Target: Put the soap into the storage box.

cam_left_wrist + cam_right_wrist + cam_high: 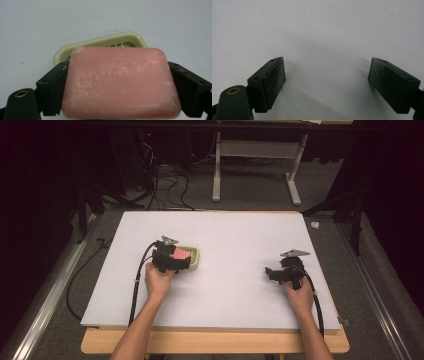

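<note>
A person sits at a table covered by a white board (225, 285), a two-jaw gripper in each hand. The left gripper (181, 261) is left of the board's centre and grips a pink soap bar (121, 83); its two black jaws press against the bar's short sides. In the high view the soap (181, 254) shows as a small pink patch at the gripper's tip, over the near edge of a pale yellow-green soap dish (196, 257). In the left gripper view the dish (75, 48) lies just behind and below the bar, its slotted floor partly visible past the bar's far edge; whether soap and dish touch cannot be told. The bar's surface is scuffed with whitish marks. The right gripper (270, 271) is well apart from the soap, on the right side of the board, pointing left. In the right gripper view its jaws stand wide apart with nothing between them, over the bare white surface (324, 37).
</note>
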`<state>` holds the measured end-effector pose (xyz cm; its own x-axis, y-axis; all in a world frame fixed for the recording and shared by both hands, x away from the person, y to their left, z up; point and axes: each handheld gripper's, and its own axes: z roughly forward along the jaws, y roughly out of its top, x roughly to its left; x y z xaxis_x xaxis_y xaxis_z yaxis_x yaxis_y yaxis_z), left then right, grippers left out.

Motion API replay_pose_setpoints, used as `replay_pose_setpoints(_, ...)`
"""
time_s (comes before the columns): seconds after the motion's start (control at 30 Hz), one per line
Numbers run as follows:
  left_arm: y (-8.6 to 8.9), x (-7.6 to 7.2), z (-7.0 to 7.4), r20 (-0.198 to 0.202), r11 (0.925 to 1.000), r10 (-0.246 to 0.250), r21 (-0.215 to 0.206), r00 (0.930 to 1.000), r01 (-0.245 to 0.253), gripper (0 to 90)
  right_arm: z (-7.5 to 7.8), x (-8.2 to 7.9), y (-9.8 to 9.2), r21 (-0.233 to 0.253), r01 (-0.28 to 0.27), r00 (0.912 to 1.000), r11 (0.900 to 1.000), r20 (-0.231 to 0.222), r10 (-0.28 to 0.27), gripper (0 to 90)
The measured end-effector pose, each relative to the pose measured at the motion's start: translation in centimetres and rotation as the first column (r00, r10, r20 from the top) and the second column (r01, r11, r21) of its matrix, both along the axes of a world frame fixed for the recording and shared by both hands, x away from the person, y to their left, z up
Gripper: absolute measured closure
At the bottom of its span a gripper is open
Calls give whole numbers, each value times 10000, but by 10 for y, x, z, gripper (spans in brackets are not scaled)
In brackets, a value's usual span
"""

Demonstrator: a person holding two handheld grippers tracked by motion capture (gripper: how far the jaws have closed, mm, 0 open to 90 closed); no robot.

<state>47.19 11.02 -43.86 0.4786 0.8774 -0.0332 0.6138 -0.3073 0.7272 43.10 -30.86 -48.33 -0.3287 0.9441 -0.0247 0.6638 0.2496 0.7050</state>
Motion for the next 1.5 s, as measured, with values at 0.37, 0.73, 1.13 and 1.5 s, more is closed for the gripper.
replay_pose_setpoints(0.37,-2,6,-8,-277,9997,250,78,9993,-248,139,0,0,0,-10,-1,10000,10000,3,1,148)
replay_pose_setpoints(0.73,0,12,-13,-432,9988,484,72,9979,-481,139,0,0,0,-9,-2,10000,10000,-2,2,148)
replay_pose_setpoints(1.13,1,16,-15,-429,9980,627,-87,9971,-631,139,0,0,0,-11,-7,10000,10000,-17,7,149)
replay_pose_setpoints(1.5,-5,20,-15,-509,9973,703,234,9962,-692,135,0,0,0,-10,-5,10000,10000,-17,5,149)
